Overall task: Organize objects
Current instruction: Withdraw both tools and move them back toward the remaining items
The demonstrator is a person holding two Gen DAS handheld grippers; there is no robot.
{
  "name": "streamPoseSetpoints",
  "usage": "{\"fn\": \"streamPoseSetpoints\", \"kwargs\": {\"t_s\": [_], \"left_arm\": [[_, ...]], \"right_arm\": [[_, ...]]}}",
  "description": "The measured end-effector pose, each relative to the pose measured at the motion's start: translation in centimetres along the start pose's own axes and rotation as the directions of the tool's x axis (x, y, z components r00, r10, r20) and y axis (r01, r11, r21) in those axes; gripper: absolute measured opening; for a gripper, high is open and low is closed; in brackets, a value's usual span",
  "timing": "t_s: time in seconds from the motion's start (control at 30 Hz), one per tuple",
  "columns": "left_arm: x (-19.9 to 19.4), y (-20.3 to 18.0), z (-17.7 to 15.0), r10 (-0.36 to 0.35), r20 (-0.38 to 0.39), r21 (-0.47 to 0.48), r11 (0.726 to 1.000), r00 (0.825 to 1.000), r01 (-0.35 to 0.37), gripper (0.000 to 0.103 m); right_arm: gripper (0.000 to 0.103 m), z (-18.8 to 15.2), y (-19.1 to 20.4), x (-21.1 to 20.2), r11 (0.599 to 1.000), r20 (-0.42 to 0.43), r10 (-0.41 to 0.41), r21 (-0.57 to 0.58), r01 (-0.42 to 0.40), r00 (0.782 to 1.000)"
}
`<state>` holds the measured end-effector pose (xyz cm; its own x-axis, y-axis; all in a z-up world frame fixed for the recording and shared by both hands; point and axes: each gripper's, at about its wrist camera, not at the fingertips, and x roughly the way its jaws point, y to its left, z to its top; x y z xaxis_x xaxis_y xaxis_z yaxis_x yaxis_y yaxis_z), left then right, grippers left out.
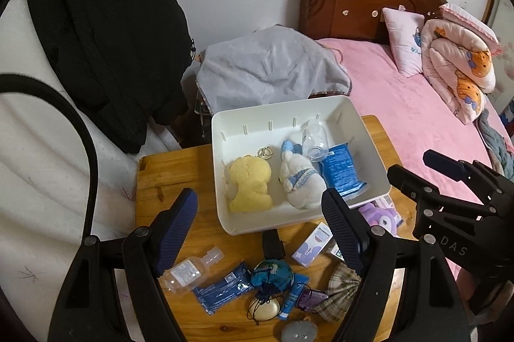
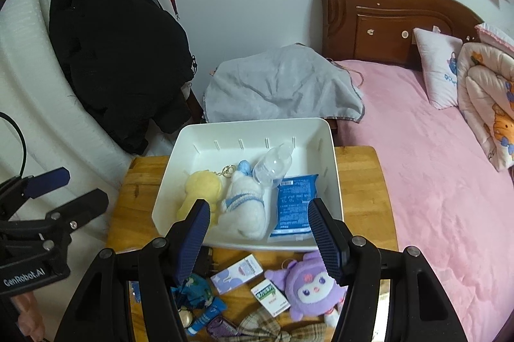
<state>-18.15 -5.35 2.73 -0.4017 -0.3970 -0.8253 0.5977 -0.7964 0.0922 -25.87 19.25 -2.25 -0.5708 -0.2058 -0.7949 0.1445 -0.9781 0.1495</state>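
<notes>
Four items already lie in the white bin (image 2: pixel 324 130): yellow plush (image 2: pixel 200 191), white plush (image 2: pixel 245 207), clear bottle (image 2: pixel 273 166), blue packet (image 2: pixel 294 203). Both tongs, left gripper (image 1: pixel 261 228) & right gripper (image 2: pixel 258 234), are apart, empty, above the wooden table (image 2: pixel 363 181). Purple plush (image 2: pixel 308 287) sits just beside the bin's near rim; approach it straight down, pinch its head w/ right gripper.

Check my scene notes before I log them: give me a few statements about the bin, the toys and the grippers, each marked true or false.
1. The yellow plush lies in the white bin. True.
2. The purple plush is in the bin. False: it lies on the table, in front of the bin.
3. The right gripper grips a bottle. False: it is open and empty.
4. A clear bottle lies in the bin. True.
5. The left gripper is open. True.
</notes>
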Motion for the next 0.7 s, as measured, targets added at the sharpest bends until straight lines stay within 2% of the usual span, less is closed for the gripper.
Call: {"fn": "streamPoseSetpoints", "kwargs": {"t_s": [0.33, 0.43, 0.7], "left_arm": [[-3.4, -0.1, -2.1, -0.02, 0.044, 0.038, 0.999, 0.999, 0.018, 0.083], [-4.1, -0.2, -2.8, -0.032, 0.048, 0.044, 0.999, 0.998, 0.03, 0.084], [-5.4, -0.9, -5.4, -0.059, 0.045, 0.078, 0.995, 0.997, 0.055, 0.084]], "right_arm": [[0.065, -4.0, 0.8, -3.7, 1.0, 0.024, -0.013, -0.023, 0.014, 1.0], [0.069, -5.6, 1.1, -4.7, 0.999, 0.033, -0.014, -0.034, 0.015, 0.999], [0.07, -10.6, 2.4, -6.6, 0.996, 0.028, -0.014, -0.089, 0.017, 1.0]]}}
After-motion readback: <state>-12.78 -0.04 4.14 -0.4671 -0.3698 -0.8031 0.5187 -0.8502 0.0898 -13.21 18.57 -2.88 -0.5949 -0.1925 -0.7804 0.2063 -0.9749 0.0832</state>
